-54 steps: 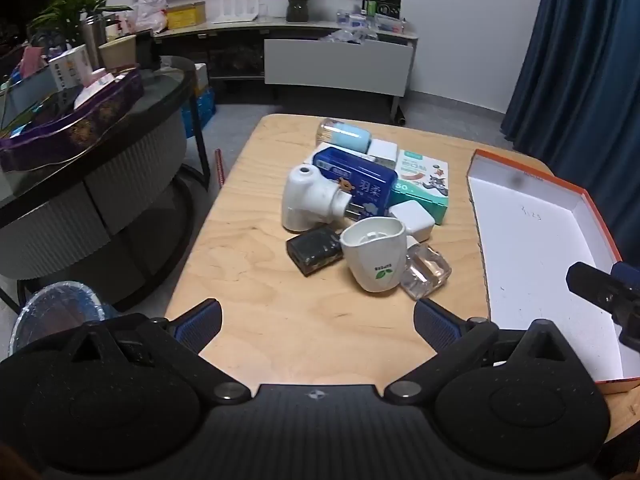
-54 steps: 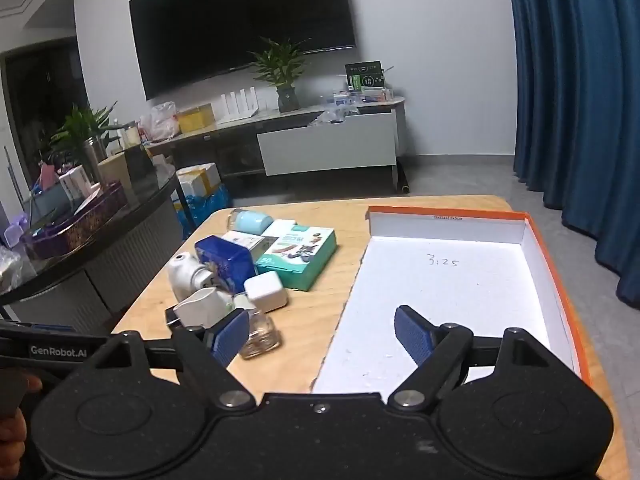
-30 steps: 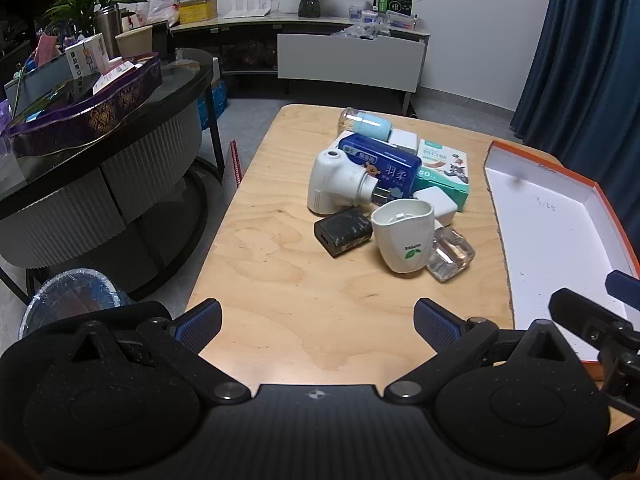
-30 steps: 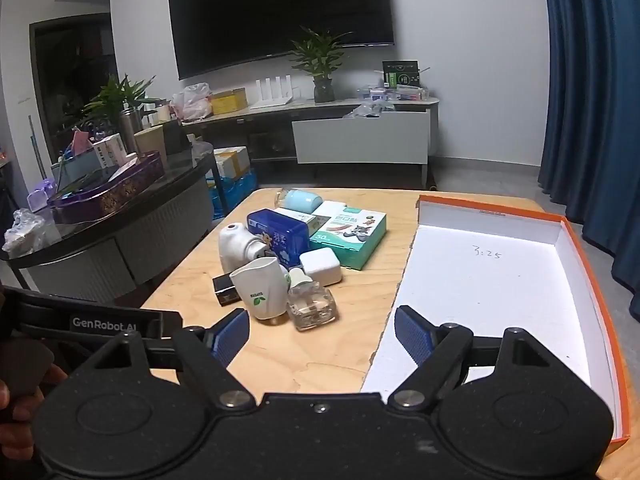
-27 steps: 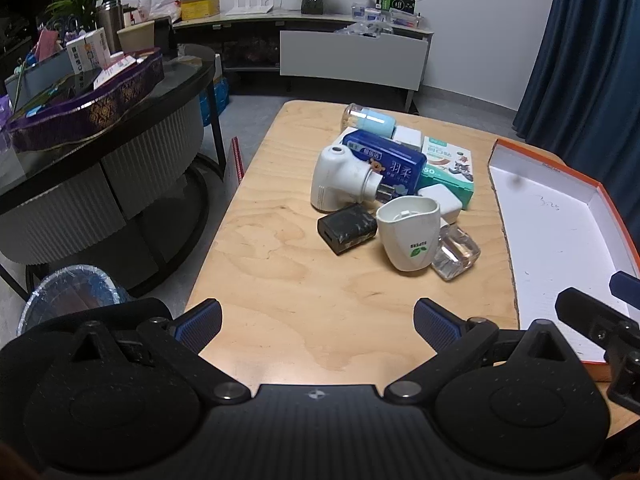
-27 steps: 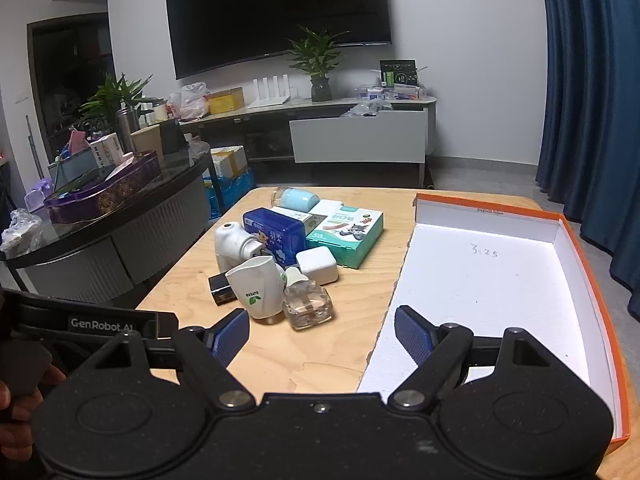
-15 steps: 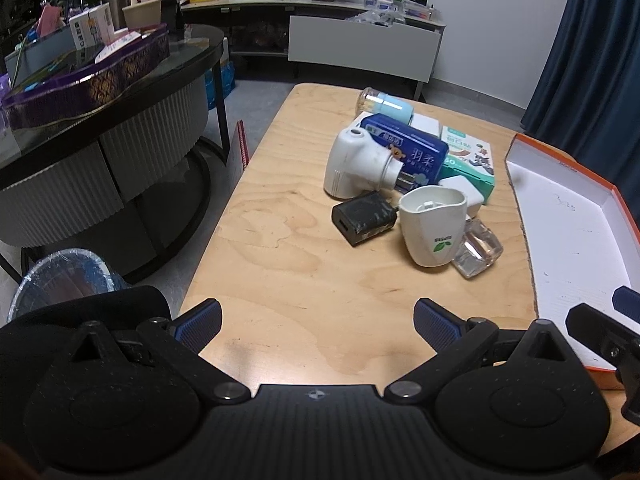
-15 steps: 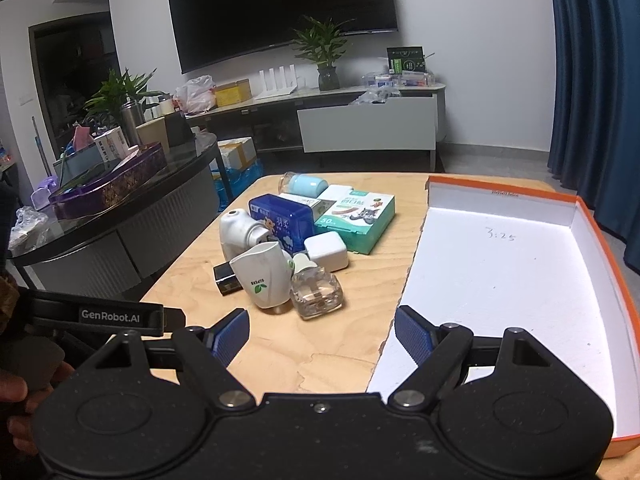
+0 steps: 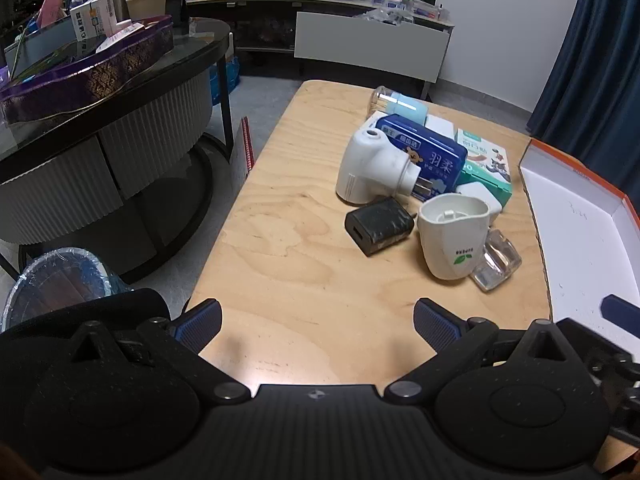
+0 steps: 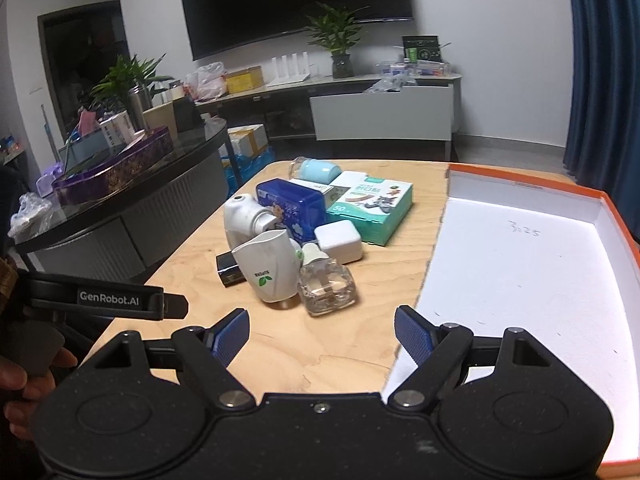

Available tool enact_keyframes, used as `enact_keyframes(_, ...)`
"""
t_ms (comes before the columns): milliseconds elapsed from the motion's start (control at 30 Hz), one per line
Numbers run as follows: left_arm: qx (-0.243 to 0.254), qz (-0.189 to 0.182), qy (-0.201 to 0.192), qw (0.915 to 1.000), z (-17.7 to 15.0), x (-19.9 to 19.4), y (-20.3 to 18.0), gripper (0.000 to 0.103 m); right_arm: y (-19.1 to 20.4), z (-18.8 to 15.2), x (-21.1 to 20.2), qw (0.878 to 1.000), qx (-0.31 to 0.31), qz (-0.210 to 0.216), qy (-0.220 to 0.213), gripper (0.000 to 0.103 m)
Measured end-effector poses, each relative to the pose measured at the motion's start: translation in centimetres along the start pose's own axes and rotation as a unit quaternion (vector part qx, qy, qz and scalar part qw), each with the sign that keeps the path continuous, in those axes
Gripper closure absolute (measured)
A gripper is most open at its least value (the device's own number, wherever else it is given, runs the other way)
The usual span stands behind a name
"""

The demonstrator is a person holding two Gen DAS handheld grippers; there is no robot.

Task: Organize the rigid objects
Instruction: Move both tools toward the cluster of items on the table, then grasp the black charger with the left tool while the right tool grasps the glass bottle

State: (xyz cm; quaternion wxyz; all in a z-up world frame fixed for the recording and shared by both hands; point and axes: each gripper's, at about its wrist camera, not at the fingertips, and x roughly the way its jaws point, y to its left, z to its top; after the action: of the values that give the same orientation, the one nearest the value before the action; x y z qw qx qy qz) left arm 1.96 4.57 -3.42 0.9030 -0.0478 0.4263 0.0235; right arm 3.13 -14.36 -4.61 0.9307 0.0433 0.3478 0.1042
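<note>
Television [image 10: 296, 2] only in right view.

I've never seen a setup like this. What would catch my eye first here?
Probably the huddle of small things in the middle of the wooden table: a white cup with a green leaf, a clear glass bottle beside it, and a blue box behind. To their right lies a big orange-edged box, white inside. Both pairs of tongs, left and right, gape open, holding nothing.

free: bare surface [image 9: 304, 280] before cluster; box [image 10: 520, 264] interior | blocked: white cup [image 9: 452, 240], glass bottle [image 10: 326, 284], black adapter [image 9: 378, 230] touching
</note>
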Motion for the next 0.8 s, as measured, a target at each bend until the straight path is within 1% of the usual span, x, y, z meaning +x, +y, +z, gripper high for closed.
enact_keyframes(100,-0.001,0.002,-0.002,1.0,0.3,0.1,0.4,0.0,0.7,0.3,1.1,1.0,-0.013,0.006,0.003,0.009)
enact_keyframes(233,-0.003,0.004,-0.003,1.0,0.6,0.4,1.1,0.0,1.7,0.9,2.5,0.999,-0.033,0.004,0.001,0.009)
enact_keyframes(333,-0.001,-0.002,-0.001,1.0,0.8,0.7,1.4,0.0,1.8,1.4,3.1,0.999,-0.042,-0.006,0.0,0.009)
enact_keyframes(400,0.004,-0.008,-0.002,1.0,0.9,0.9,1.5,0.0,1.3,1.7,3.3,0.999,-0.036,-0.009,0.001,0.009)
enact_keyframes(500,0.01,-0.011,0.001,0.9999,1.2,1.4,1.4,0.0,0.7,2.3,4.2,0.999,-0.026,-0.005,0.019,0.009)
enact_keyframes(533,0.011,-0.013,0.001,0.9999,1.3,1.7,1.4,0.0,0.8,2.4,4.4,0.999,-0.029,-0.009,0.023,0.009)
enact_keyframes(600,0.019,-0.019,-0.005,0.9996,1.6,2.1,1.3,0.0,0.5,2.7,4.5,0.999,-0.026,-0.019,0.019,0.009)
enact_keyframes(700,0.041,-0.028,-0.007,0.9987,2.4,3.3,1.1,0.0,-0.5,3.1,4.6,1.0,-0.003,-0.021,0.022,0.009)
enact_keyframes(800,0.067,-0.045,-0.013,0.9966,3.3,4.8,0.6,0.0,-1.2,3.3,4.5,1.0,0.01,-0.018,0.024,0.009)
